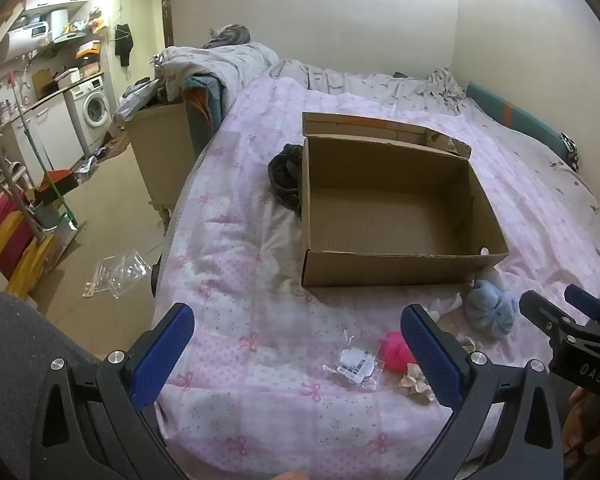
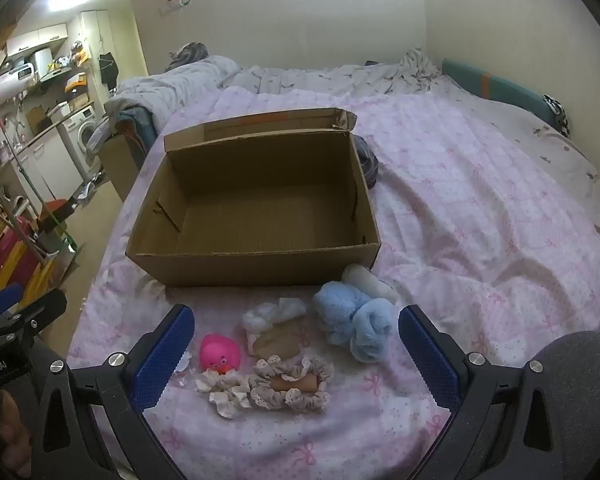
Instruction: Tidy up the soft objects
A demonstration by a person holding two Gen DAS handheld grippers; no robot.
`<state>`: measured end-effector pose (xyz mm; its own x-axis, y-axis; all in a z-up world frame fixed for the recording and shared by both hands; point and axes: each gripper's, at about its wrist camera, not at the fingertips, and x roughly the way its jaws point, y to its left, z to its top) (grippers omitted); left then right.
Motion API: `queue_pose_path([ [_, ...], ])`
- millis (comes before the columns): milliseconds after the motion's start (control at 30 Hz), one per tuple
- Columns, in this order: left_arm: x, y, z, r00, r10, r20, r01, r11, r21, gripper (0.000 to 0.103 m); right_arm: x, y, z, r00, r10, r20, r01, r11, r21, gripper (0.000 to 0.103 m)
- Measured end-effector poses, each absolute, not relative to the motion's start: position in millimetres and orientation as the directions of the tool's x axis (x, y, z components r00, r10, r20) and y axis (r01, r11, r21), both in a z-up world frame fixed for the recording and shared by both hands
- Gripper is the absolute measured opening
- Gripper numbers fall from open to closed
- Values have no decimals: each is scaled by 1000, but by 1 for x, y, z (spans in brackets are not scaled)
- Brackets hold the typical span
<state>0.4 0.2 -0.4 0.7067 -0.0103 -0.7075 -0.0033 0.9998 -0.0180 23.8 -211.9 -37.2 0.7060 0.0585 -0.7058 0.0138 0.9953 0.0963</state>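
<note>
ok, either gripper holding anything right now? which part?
Nothing held. Left gripper and right gripper are both open above the pink bedspread, empty.

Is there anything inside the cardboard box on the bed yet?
No: the cardboard box shows only its bare floor, while the pink duck and blue plush lie on the quilt in front of it.

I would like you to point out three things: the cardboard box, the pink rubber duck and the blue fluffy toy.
cardboard box [image 2: 256,268]: right wrist view, on its near outer wall.
pink rubber duck [image 2: 220,351]: right wrist view, on its head.
blue fluffy toy [image 2: 354,322]: right wrist view, on its middle.
</note>
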Motion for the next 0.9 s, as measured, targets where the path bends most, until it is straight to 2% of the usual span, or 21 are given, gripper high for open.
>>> queue_pose_path([
  [900, 0, -1, 1, 712, -3, -702, -3, 1000, -8, 103, 25, -213, -39, 706, 60, -706, 22, 994, 106, 103],
])
